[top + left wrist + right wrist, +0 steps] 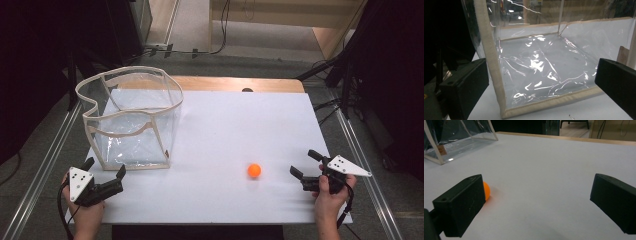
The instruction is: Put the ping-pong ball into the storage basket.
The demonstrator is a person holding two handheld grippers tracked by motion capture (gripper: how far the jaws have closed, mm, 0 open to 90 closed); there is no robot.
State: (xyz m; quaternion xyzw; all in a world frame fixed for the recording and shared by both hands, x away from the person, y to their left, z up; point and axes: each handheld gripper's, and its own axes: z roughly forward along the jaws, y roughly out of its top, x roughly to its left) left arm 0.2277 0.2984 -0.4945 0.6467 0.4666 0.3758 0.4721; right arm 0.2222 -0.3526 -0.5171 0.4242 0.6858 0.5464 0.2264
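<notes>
A small orange ball (254, 170) lies on the white tabletop (235, 130), right of centre near the front. My right gripper (306, 164) stands open a short way to the ball's right, nothing between its jaws. In the right gripper view the ball (486, 191) peeks out from behind the left jaw. A clear plastic bag with cream trim (131, 116) stands upright and open-topped at the left. My left gripper (104, 167) is open just in front of the bag's near left corner (499, 100), its jaws on either side of that corner without touching it.
A wooden strip (235, 83) runs along the table's far edge. Metal rails (362, 160) flank both sides of the table. Dark equipment and cables stand beyond the table at the back.
</notes>
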